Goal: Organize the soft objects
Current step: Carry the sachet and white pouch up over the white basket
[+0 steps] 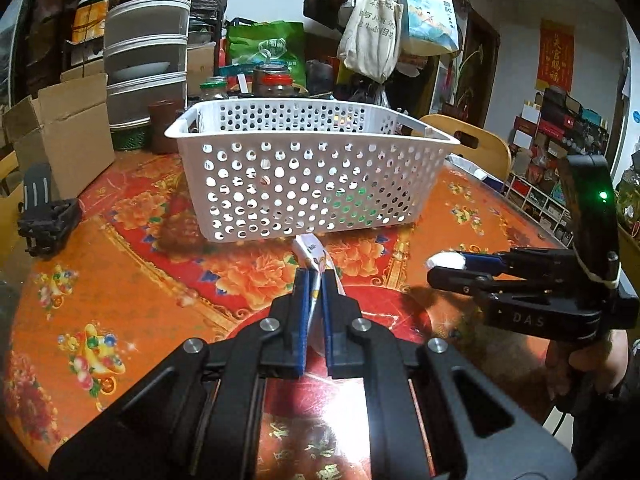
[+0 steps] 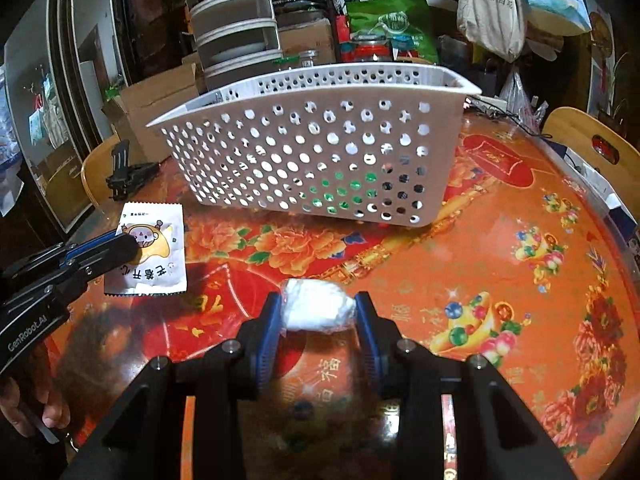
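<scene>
A flat white sachet [image 1: 314, 258] with a cartoon print is pinched edge-on in my left gripper [image 1: 316, 280], which is shut on it above the red and orange tablecloth. The right wrist view shows the same sachet [image 2: 154, 252] face-on, held off the table by the left gripper [image 2: 128, 246]. My right gripper [image 2: 318, 306] is shut on a white wrapped soft wad [image 2: 318, 308]; in the left wrist view this wad [image 1: 444, 260] shows at the right gripper [image 1: 440, 268] tips. A white perforated basket [image 1: 308, 176] [image 2: 320, 160] stands just beyond both grippers, with something green inside.
A black folded stand [image 1: 44, 216] lies at the table's left edge beside a cardboard box [image 1: 68, 132]. Jars [image 1: 276, 80], a green bag and stacked containers crowd behind the basket. Wooden chair backs [image 1: 472, 144] stand past the table's right side. A hand [image 2: 24, 408] grips the left tool.
</scene>
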`<action>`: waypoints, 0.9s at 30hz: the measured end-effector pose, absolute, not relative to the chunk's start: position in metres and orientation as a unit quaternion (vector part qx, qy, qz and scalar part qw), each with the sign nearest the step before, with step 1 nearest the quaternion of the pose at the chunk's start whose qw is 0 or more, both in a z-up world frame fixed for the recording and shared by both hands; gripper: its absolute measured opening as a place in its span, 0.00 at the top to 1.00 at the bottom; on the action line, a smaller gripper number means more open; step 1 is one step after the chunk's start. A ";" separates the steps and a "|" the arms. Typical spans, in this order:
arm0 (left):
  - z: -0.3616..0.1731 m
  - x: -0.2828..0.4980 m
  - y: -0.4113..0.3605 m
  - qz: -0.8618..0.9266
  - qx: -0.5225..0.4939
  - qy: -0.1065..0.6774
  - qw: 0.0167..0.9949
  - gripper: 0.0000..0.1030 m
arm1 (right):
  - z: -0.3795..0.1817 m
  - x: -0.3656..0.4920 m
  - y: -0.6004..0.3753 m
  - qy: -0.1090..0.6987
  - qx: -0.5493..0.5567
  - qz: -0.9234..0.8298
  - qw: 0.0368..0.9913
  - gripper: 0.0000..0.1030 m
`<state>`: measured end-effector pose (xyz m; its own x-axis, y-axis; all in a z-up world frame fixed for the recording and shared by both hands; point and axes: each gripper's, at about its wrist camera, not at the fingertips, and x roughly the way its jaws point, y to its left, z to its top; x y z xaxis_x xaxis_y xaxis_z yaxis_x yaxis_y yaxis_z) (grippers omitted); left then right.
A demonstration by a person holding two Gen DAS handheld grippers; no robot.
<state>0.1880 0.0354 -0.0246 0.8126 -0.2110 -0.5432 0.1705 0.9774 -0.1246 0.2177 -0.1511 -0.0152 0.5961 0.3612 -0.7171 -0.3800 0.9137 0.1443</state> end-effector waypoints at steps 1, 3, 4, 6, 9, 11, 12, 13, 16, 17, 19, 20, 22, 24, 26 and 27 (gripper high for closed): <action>-0.024 0.187 0.036 -0.101 -0.035 0.290 0.951 0.95 | -0.014 0.215 -0.151 0.394 -0.012 0.208 0.895 0.65; -0.021 0.184 0.036 -0.099 -0.034 0.287 0.952 0.95 | -0.012 0.211 -0.150 0.389 -0.015 0.210 0.897 0.65; -0.020 0.183 0.035 -0.100 -0.034 0.287 0.952 0.95 | -0.011 0.210 -0.150 0.388 -0.016 0.210 0.897 0.65; -0.017 0.180 0.035 -0.099 -0.033 0.282 0.954 0.95 | -0.008 0.208 -0.151 0.385 -0.014 0.211 0.898 0.65; -0.009 0.175 0.034 -0.098 -0.030 0.276 0.956 0.95 | 0.002 0.204 -0.155 0.375 -0.012 0.212 0.902 0.65; -0.004 0.173 0.033 -0.096 -0.026 0.271 0.957 0.95 | 0.010 0.202 -0.158 0.368 -0.010 0.213 0.905 0.65; -0.001 0.172 0.032 -0.096 -0.026 0.269 0.958 0.95 | 0.014 0.202 -0.159 0.365 -0.009 0.214 0.906 0.65; 0.001 0.171 0.032 -0.097 -0.025 0.268 0.958 0.95 | 0.018 0.201 -0.160 0.362 -0.007 0.215 0.907 0.65; 0.012 0.171 0.032 -0.097 -0.027 0.262 0.960 0.95 | 0.032 0.202 -0.165 0.354 -0.003 0.218 0.909 0.65; 0.015 0.171 0.032 -0.097 -0.028 0.260 0.960 0.95 | 0.037 0.202 -0.166 0.351 -0.003 0.218 0.911 0.65; 0.025 0.169 0.031 -0.096 -0.026 0.252 0.962 0.95 | 0.046 0.202 -0.167 0.344 -0.008 0.217 0.914 0.65; 0.029 0.169 0.030 -0.096 -0.026 0.249 0.963 0.95 | 0.052 0.202 -0.167 0.340 -0.009 0.217 0.915 0.65; 0.040 0.169 0.030 -0.094 -0.025 0.242 0.965 0.95 | 0.061 0.203 -0.166 0.336 -0.011 0.218 0.916 0.65; 0.053 0.171 0.031 -0.095 -0.028 0.235 0.967 0.95 | 0.070 0.206 -0.165 0.331 -0.014 0.218 0.918 0.65; 0.065 0.175 0.032 -0.095 -0.029 0.229 0.968 0.95 | 0.077 0.211 -0.166 0.328 -0.012 0.220 0.918 0.65; 0.069 0.177 0.032 -0.095 -0.029 0.228 0.969 0.95 | 0.082 0.214 -0.165 0.327 -0.011 0.221 0.919 0.65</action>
<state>0.1772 0.0319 0.0692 0.8780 -0.1981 -0.4358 0.1714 0.9801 -0.1003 0.2142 -0.1648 0.0816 0.6885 0.3984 -0.6060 -0.4125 0.9024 0.1246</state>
